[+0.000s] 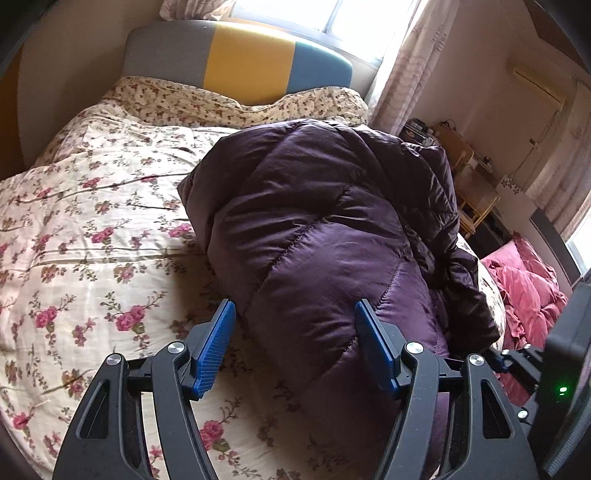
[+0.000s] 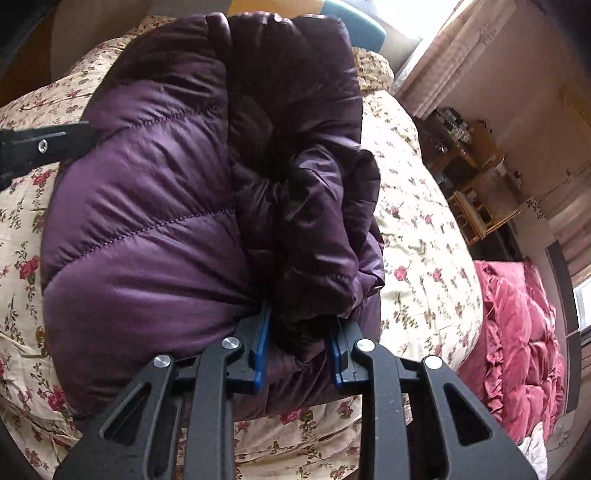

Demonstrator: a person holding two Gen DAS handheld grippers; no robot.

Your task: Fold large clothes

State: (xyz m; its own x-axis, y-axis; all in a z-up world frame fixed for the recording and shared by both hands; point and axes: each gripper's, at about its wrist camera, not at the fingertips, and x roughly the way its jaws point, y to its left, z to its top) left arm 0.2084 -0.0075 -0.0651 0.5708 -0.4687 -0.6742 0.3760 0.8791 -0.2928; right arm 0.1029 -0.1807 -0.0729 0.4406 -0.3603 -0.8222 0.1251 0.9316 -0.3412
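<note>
Left gripper (image 1: 295,325), low in its frame, is spread wide with nothing clamped, its jaws straddling the near end of one purple down jacket (image 1: 325,229) bundled at centre frame on the floral quilt (image 1: 92,240). Right gripper (image 2: 301,334) is clenched on a bunched jacket fold. Judging by the thick layers, folding is mostly done; tidying remains. One pink duvet (image 2: 517,332) lies at right.

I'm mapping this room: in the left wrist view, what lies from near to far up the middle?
Left gripper → purple down jacket → floral pillow → striped headboard → window.
</note>
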